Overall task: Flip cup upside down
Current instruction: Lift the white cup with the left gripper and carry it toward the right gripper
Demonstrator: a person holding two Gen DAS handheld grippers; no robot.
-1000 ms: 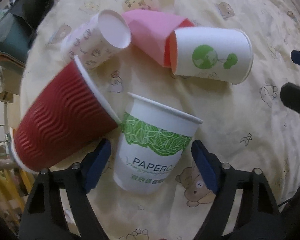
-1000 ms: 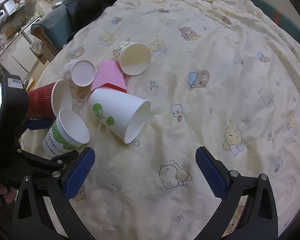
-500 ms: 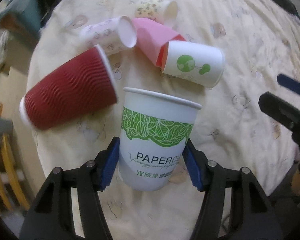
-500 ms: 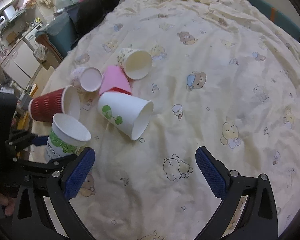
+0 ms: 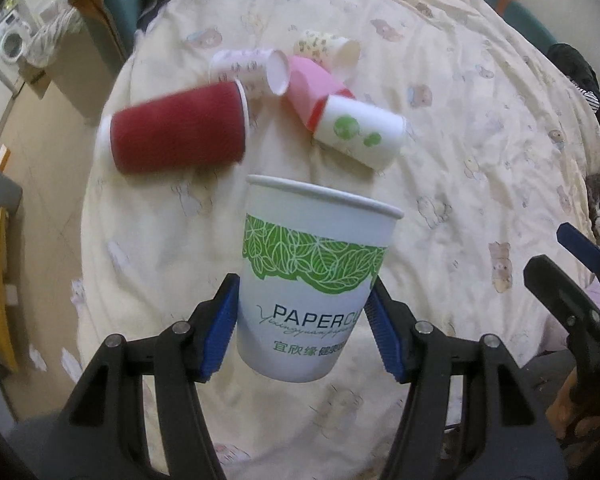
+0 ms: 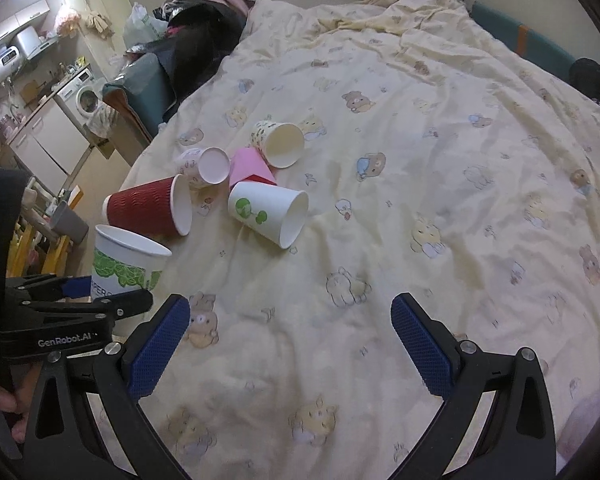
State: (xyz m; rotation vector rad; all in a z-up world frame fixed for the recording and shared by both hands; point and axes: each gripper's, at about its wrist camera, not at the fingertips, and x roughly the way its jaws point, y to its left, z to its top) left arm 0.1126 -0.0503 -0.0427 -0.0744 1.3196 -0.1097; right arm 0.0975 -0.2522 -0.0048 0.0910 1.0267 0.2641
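The left gripper [image 5: 304, 326] clamps the white paper cup with green leaf band [image 5: 314, 280] by its lower wall, clear above the yellow bear-print bed [image 6: 420, 200], mouth up, axis upright. The right gripper [image 6: 290, 344] hangs wide and empty.

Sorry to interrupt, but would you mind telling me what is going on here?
A person with a gripper in each hand is working on cups on a bed. The left gripper is shut on a leaf-print cup, held upright with its mouth up, so it is not yet flipped. The right gripper is open, holding nothing, above the bedspread. Five other cups, including a red cup, lie on their sides beyond.
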